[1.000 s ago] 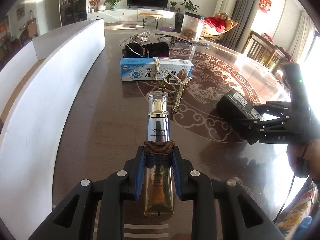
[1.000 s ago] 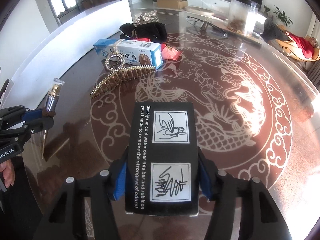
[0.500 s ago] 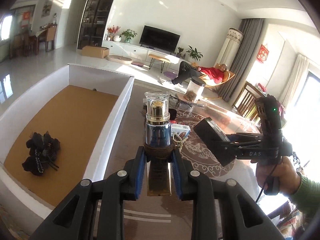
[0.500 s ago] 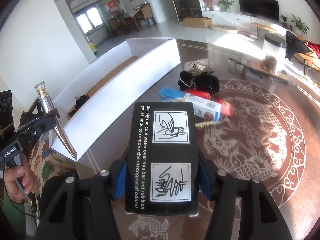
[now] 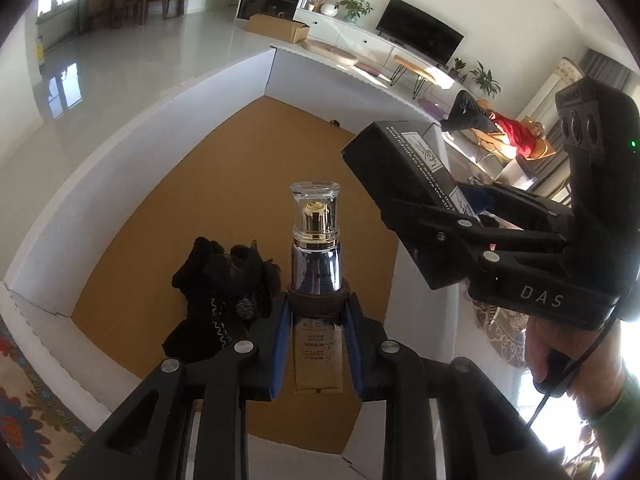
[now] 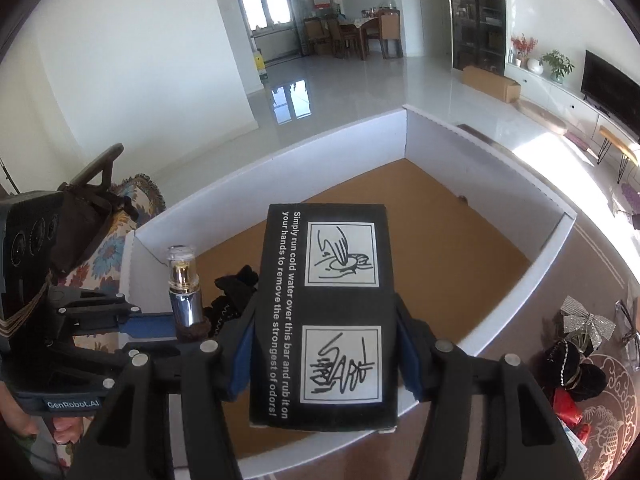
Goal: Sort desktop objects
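Box (image 5: 224, 216) w/ white walls and brown floor fills the left and centre of the left wrist view; it's the drop target, and both grippers hang above it, pointing steeply down into it. A black hair bow (image 5: 224, 296) already lies on the floor, lower centre-left of that frame.

Left gripper (image 5: 316, 320) is clenched on a serum bottle (image 5: 316, 264), blue pads pinching it at the brown band. Bottle's long axis runs along the fingers, clear cap toward frame top, gold tube end back toward the cam. Bare floor shows right past the cap, so the drop spot lies straight ahead and below. The bow is just left of the bottle in frame; I judge a release here could land the bottle on or against it.

Right of that, upper right of the frame, the right gripper (image 5: 436, 216) carries a black carton (image 5: 396, 168), tilted, over the box's near wall.

In the right wrist view, the left gripper (image 6: 176, 324) w/ the bottle (image 6: 184, 292) sits lower left, bow (image 6: 236, 288) peeking behind it. Centre: the right gripper (image 6: 324, 352) is clamped on the carton's (image 6: 324, 320) long sides, its long axis along the fingers, text reading sideways. Open floor of the box (image 6: 440, 240) lies ahead and to the right. Lower right, the table (image 6: 600, 400) has leftover items.

Both are about equally set; the carton has the clearer drop zone, imo.
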`<action>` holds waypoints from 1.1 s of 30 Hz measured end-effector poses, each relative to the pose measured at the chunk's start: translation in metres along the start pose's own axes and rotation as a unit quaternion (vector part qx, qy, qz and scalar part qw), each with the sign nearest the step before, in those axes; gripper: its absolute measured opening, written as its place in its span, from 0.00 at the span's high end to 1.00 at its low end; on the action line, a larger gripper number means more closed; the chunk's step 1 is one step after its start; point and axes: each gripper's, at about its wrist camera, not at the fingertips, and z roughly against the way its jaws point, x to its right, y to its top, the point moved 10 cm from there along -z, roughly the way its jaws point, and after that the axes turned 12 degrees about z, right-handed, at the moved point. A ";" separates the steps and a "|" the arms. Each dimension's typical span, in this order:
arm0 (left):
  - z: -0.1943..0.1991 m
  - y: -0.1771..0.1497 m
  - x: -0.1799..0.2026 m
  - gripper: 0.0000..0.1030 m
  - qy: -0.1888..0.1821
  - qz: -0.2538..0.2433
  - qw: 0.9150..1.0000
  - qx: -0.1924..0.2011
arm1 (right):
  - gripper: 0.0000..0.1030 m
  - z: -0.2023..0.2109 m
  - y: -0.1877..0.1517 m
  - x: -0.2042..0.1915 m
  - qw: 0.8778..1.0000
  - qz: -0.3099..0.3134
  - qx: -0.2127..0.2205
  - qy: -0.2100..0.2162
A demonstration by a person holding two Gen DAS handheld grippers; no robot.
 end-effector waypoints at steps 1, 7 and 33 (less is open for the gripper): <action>-0.012 0.001 -0.007 0.75 0.018 0.001 1.000 -0.010 | 0.42 -0.015 0.000 -0.001 1.000 0.007 -0.014 -0.008; -0.036 0.015 -0.026 0.31 0.089 0.012 0.996 -0.012 | 0.15 -0.057 -0.006 0.026 0.997 -0.004 -0.061 -0.052; -0.114 -0.212 0.260 0.04 -0.036 -0.215 0.974 -0.061 | 0.00 0.186 -0.447 0.178 0.924 -0.255 -0.058 -0.280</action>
